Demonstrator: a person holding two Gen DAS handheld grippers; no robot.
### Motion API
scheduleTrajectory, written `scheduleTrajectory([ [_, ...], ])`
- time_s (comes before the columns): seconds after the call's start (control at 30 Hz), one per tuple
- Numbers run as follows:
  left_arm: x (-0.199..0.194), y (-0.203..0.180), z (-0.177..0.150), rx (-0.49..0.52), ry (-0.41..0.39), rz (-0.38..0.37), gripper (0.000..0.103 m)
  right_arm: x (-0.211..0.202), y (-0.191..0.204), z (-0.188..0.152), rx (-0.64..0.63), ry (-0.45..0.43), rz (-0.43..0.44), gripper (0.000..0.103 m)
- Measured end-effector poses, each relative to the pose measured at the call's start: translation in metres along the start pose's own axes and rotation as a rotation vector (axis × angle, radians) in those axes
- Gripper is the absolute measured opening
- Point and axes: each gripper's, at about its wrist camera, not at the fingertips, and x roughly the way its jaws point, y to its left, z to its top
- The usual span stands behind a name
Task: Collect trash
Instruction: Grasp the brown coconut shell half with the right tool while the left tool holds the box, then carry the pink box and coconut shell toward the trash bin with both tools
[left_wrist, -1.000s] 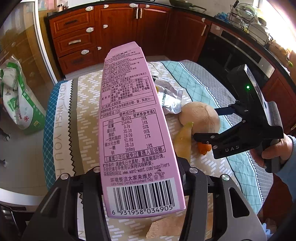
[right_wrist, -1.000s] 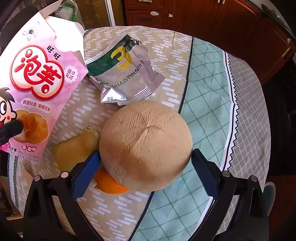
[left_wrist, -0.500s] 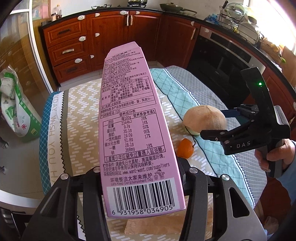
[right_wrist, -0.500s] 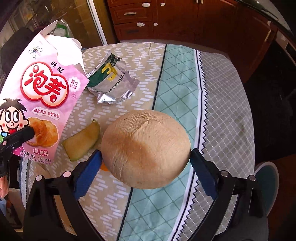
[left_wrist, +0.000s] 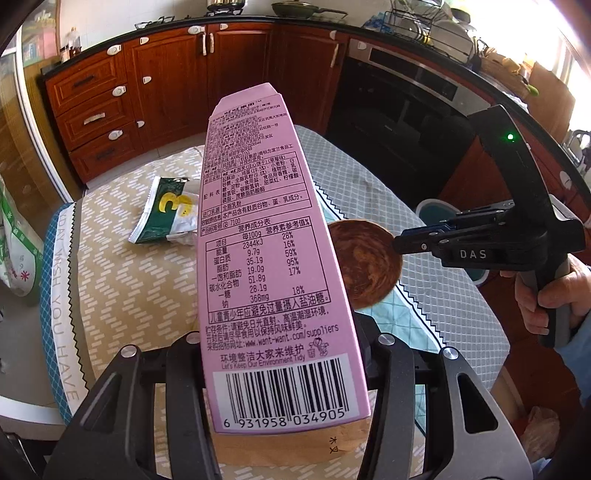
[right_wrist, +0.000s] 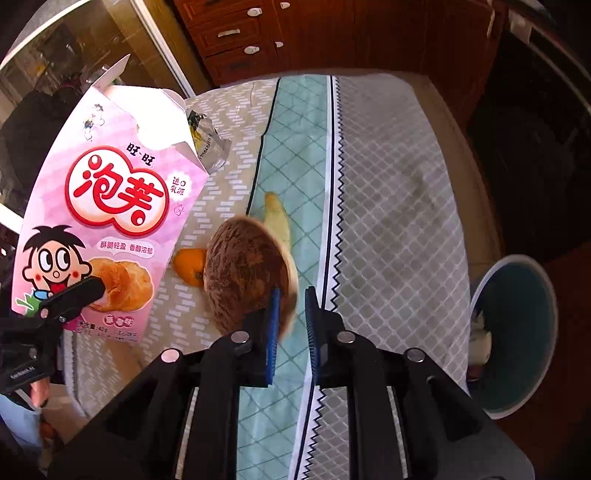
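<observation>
My left gripper (left_wrist: 280, 350) is shut on a tall pink snack box (left_wrist: 266, 258), held upright above the table; the box also shows in the right wrist view (right_wrist: 110, 210). My right gripper (right_wrist: 291, 295) is shut on the rim of a brown coconut shell half (right_wrist: 247, 273), lifted off the table and tilted on edge; its hollow side shows in the left wrist view (left_wrist: 364, 262). On the table lie a green-and-silver snack wrapper (left_wrist: 166, 210), an orange peel (right_wrist: 190, 266) and a pale melon rind (right_wrist: 279, 221).
The table wears a patterned cloth (right_wrist: 388, 206). A round teal-lined bin (right_wrist: 517, 332) stands on the floor by the table's right side. Red wooden cabinets (left_wrist: 155, 92) and a dark oven (left_wrist: 399, 110) stand behind. A sack (left_wrist: 14, 251) sits at the left.
My right gripper has closed from wide around the coconut shell to a narrow grip on its rim and lifted it, tilted. Both grippers have risen. The left keeps the box.
</observation>
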Motion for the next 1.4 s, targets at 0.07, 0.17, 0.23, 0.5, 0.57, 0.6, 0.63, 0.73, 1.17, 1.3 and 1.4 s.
scheduleTrajectory([
  [0.07, 0.005, -0.004, -0.001, 0.002, 0.006, -0.003, 0.049, 0.012, -0.01, -0.004, 0.039, 0.038, 0.016, 0.017],
  [0.17, 0.013, -0.003, -0.002, -0.012, 0.025, -0.013, 0.049, 0.027, -0.012, -0.007, 0.043, 0.056, 0.007, 0.02],
  [0.23, 0.016, -0.001, -0.003, -0.011, 0.032, -0.009, 0.049, 0.033, -0.01, -0.007, 0.036, 0.066, 0.012, 0.025],
  [0.5, 0.021, 0.014, -0.006, -0.029, 0.044, -0.01, 0.049, 0.053, -0.002, 0.004, 0.011, 0.05, 0.011, 0.058],
  [0.57, 0.022, 0.018, -0.006, -0.037, 0.046, -0.008, 0.049, 0.061, -0.002, 0.004, 0.009, 0.059, 0.011, 0.058],
  [0.6, 0.021, 0.019, -0.006, -0.04, 0.045, -0.007, 0.049, 0.064, -0.002, 0.002, 0.007, 0.063, 0.005, 0.058],
  [0.63, 0.02, 0.021, -0.006, -0.044, 0.041, -0.008, 0.049, 0.066, -0.001, 0.001, 0.0, 0.062, 0.003, 0.058],
  [0.73, 0.018, 0.022, -0.004, -0.049, 0.03, -0.007, 0.049, 0.063, -0.001, -0.007, -0.006, 0.042, 0.017, 0.048],
  [1.17, 0.013, -0.029, 0.015, 0.027, 0.019, -0.009, 0.049, -0.02, -0.024, -0.019, 0.053, -0.141, -0.018, 0.006],
  [1.3, 0.017, -0.068, 0.03, 0.092, 0.014, -0.037, 0.049, -0.044, -0.064, -0.031, 0.113, -0.185, -0.062, 0.007],
  [1.4, 0.026, -0.105, 0.043, 0.144, 0.025, -0.081, 0.049, -0.057, -0.103, -0.045, 0.175, -0.208, -0.11, 0.007],
])
